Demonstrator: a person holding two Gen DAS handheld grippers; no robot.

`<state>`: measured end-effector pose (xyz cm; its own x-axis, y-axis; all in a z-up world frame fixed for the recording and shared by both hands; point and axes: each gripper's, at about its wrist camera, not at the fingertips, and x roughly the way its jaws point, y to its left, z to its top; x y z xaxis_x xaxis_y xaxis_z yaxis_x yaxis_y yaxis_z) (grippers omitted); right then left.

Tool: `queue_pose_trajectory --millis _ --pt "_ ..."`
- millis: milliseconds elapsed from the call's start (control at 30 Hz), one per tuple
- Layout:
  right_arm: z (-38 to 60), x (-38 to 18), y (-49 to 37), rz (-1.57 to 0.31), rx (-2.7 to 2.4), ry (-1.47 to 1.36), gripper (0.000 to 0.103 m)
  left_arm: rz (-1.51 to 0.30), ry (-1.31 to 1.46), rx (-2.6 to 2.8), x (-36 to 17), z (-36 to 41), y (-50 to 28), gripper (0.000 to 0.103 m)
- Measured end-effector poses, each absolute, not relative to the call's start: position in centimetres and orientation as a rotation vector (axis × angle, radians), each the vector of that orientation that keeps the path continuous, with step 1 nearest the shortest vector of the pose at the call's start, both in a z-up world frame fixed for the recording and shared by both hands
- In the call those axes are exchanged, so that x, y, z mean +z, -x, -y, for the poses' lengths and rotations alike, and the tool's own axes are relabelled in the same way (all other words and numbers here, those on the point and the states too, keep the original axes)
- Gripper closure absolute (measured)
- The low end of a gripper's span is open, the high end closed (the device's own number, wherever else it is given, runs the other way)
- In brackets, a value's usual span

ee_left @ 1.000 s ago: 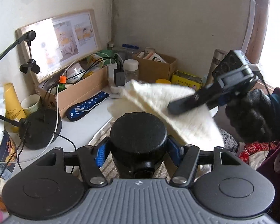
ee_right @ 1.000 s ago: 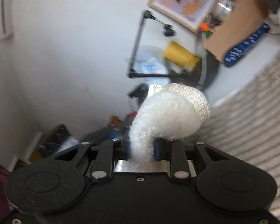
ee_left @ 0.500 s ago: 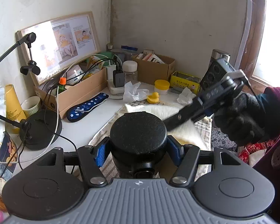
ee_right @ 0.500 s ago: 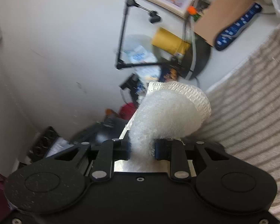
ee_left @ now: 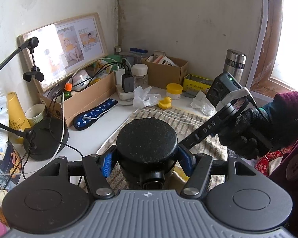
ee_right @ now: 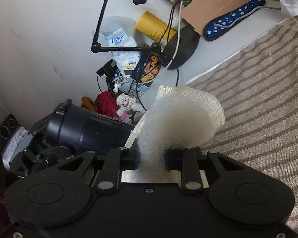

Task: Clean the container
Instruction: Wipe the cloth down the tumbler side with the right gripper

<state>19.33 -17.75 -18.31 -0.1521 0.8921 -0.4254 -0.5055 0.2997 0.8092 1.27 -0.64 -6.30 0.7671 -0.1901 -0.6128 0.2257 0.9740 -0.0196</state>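
Striped towel (ee_right: 258,91); container (ee_left: 147,138) in left tool (ee_left: 147,158).

A: what's actually sitting on the white worktop (ee_left: 93,136)?

B: striped towel (ee_left: 180,117), rubber duck (ee_left: 164,102) at its far edge, cardboard box (ee_left: 89,97), blue dotted case (ee_left: 95,113) beside it, round black lamp base (ee_left: 43,138).

Stained pale walls (ee_left: 188,19) meet in a corner; daylight enters a wood-framed window (ee_left: 276,55) at right.
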Motion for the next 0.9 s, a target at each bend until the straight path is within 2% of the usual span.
queue_pose_trajectory --millis 567,700,900 --pt "16.1 -21.0 -19.8 -1.183 1.242 -0.175 0.081 -0.671 -0.065 -0.207 -6.1 1.3 -1.6 0.04" --pt "15.5 -21.3 -19.4 -1.126 1.227 -0.06 0.081 -0.674 -0.083 -0.223 -6.1 1.3 -1.7 0.04" --pt "16.6 -21.3 -19.3 -1.133 1.249 -0.103 0.081 -0.694 -0.224 -0.42 -5.7 0.8 -3.0 0.039"
